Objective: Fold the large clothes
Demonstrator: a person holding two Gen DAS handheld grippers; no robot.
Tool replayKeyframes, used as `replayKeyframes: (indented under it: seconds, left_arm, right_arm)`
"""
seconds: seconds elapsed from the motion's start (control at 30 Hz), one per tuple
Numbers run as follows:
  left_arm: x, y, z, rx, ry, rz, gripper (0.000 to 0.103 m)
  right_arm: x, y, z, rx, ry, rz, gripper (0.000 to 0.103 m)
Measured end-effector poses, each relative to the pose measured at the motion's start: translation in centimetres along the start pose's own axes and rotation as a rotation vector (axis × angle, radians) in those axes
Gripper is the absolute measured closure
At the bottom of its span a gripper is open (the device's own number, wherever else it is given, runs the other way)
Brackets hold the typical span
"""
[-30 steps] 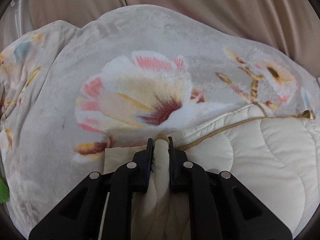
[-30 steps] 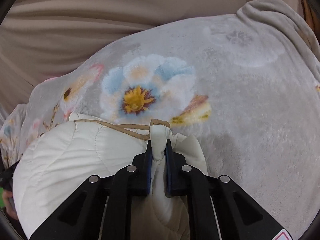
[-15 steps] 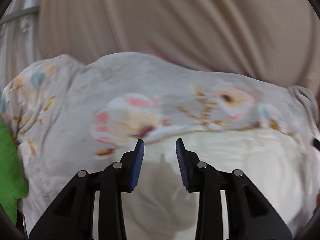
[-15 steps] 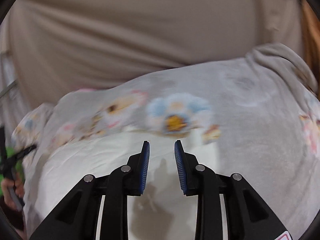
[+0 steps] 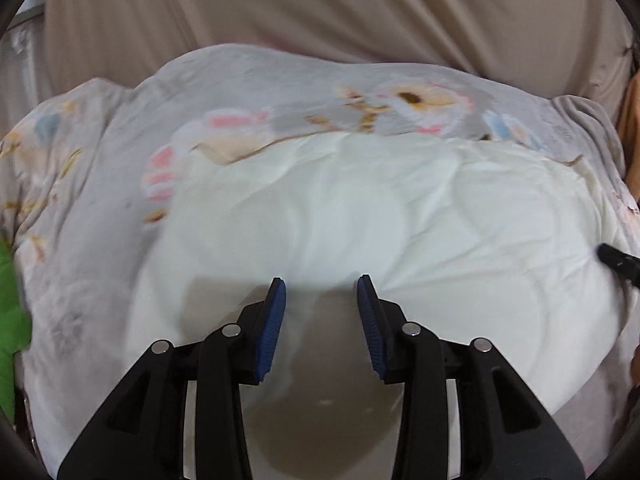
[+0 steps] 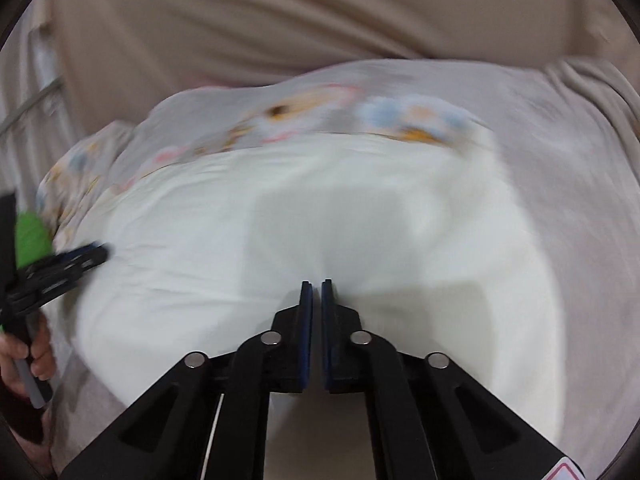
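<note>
A cream quilted garment point(image 5: 360, 232) lies folded on a grey floral blanket point(image 5: 100, 200). It also shows in the right wrist view point(image 6: 280, 220), blurred. My left gripper point(image 5: 321, 284) is open and empty, held above the garment's near part. My right gripper point(image 6: 316, 285) has its jaws almost together with nothing visibly between them, above the garment's near edge. The left gripper's tip shows at the left of the right wrist view point(image 6: 80, 258), and the right gripper's tip shows at the right of the left wrist view point(image 5: 616, 260).
The floral blanket point(image 6: 560, 140) covers the surface on all sides of the garment. A beige curtain point(image 5: 320, 8) hangs behind. Something green point(image 5: 12, 312) lies at the left edge. A white rail point(image 6: 28, 108) stands at the far left.
Both grippers let go of the garment's trimmed edge and drew back. The garment now lies flat on the blanket. The right gripper opened, then closed again, empty.
</note>
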State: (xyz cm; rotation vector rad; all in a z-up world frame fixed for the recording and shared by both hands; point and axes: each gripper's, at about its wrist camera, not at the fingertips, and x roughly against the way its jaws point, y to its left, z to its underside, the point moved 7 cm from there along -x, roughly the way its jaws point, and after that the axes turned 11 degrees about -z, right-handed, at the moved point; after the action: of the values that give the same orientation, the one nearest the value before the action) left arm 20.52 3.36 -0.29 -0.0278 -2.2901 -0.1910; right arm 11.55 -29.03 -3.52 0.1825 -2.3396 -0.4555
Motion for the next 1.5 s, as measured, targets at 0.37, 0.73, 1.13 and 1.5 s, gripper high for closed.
replayKeyframes:
  seconds: [0.37,0.73,1.13,1.5]
  left_arm:
    - [0.1,4.4,3.2,0.099,0.016,-0.105,0.062]
    - [0.2,4.2,3.4,0.106,0.015,-0.096,0.062]
    - [3.5,8.2,5.0,0.27,0.007,-0.008,0.043]
    - [1.7,12.0,7.5,0.401,0.114,0.097,0.028]
  right_arm:
    - [4.6,-6.3,2.0,-0.169,-0.076,0.157,0.097]
    - [3.2,-4.4,3.5,-0.132,-0.014,0.214,0.101]
    - [-2.6,10.4,-2.7,0.074,0.044,-0.069,0.093]
    - [-13.7,15.6,-5.0,0.151,0.215,-0.089,0.093]
